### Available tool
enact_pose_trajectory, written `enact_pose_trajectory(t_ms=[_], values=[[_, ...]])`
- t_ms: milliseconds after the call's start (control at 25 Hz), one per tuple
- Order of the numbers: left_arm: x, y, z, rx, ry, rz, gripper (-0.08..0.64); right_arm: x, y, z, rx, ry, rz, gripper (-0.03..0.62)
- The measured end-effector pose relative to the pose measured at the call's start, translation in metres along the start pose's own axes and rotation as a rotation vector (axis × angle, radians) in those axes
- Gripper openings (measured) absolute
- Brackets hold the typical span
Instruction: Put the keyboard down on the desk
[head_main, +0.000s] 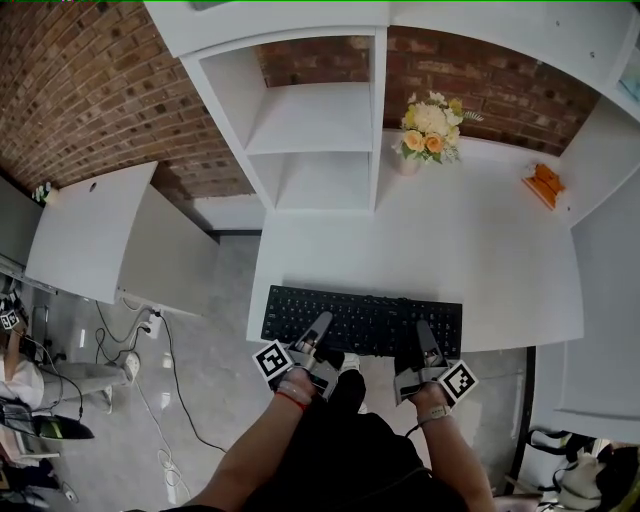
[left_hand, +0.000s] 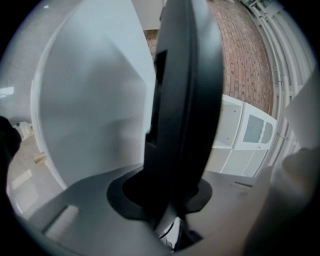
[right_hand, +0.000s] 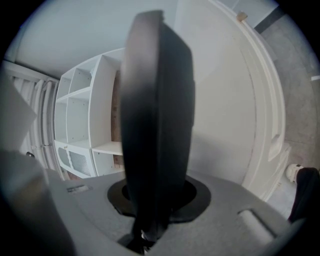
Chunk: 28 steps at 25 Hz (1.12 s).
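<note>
My left claw (head_main: 320, 322) and right claw (head_main: 424, 332) pinch the near side of the black keyboard (head_main: 362, 318). The white desk (head_main: 480, 250) lies just ahead.

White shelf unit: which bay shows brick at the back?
The top bay: red brick shows at its back. The two lower bays have plain white backs.

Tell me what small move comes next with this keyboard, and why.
Probably ease the keyboard slightly down and forward onto the desk before releasing: the left tongs and right tongs both clamp its near edge, which lies right at the desk's front edge.
</note>
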<state>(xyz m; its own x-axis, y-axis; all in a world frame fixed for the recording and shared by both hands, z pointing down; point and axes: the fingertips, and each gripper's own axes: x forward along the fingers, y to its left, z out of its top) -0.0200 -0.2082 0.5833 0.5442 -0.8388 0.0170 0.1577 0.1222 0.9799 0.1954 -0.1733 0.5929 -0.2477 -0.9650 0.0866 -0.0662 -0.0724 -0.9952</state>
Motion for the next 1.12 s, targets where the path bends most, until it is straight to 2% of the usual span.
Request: enact_pose_trajectory(t_ms=[560, 1000, 1120], values=[[0.056, 0.006, 0.017, -0.032, 0.046, 0.074, 0.078, 0.044, -0.006, 0.026, 0.03, -0.027, -0.062, 0.072], [0.078, 0.009, 0.034, -0.08, 0.024, 0.132, 0.081, 0.074, -0.01, 0.032, 0.051, -0.012, -0.133, 0.072], [0.08, 0.023, 0.043, -0.082, 0.011, 0.169, 0.083, 0.079, -0.01, 0.032, 0.077, -0.016, -0.164, 0.072]])
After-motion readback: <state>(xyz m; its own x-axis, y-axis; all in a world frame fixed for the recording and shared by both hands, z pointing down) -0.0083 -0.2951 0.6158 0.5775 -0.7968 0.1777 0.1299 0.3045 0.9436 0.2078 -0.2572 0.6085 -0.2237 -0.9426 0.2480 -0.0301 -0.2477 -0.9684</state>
